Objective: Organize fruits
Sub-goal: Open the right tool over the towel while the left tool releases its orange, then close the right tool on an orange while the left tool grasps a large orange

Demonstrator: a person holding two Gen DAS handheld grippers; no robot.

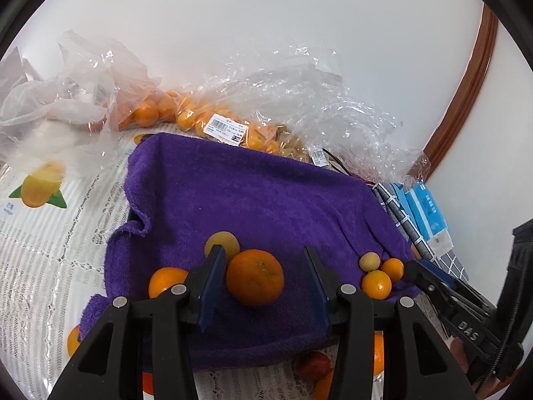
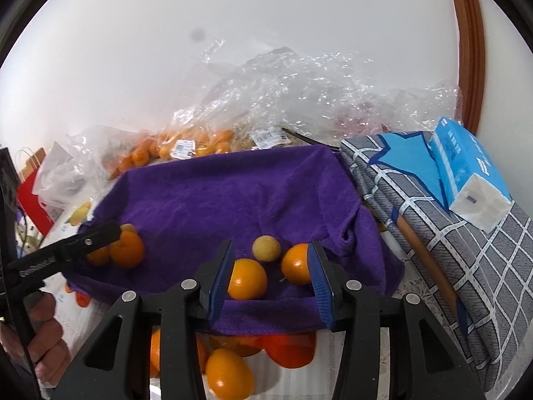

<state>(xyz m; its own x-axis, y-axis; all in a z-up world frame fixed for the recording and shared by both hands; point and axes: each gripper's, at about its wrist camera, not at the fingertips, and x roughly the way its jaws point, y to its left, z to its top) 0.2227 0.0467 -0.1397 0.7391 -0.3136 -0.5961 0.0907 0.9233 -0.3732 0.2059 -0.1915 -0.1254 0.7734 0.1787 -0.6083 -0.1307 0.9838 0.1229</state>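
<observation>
Oranges point(image 1: 256, 277) on purple towel point(image 1: 253, 196), claws parted

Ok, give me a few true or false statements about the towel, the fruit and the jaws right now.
1. The towel is purple. True.
2. The left gripper is clamped on the big orange. False: the orange lies between open jaws, untouched.
3. A blue tissue pack lies on a checked cloth. True.
4. All fruit is out of the bags. False: oranges remain in a clear bag behind the towel.
5. The right gripper is open. True.
</observation>
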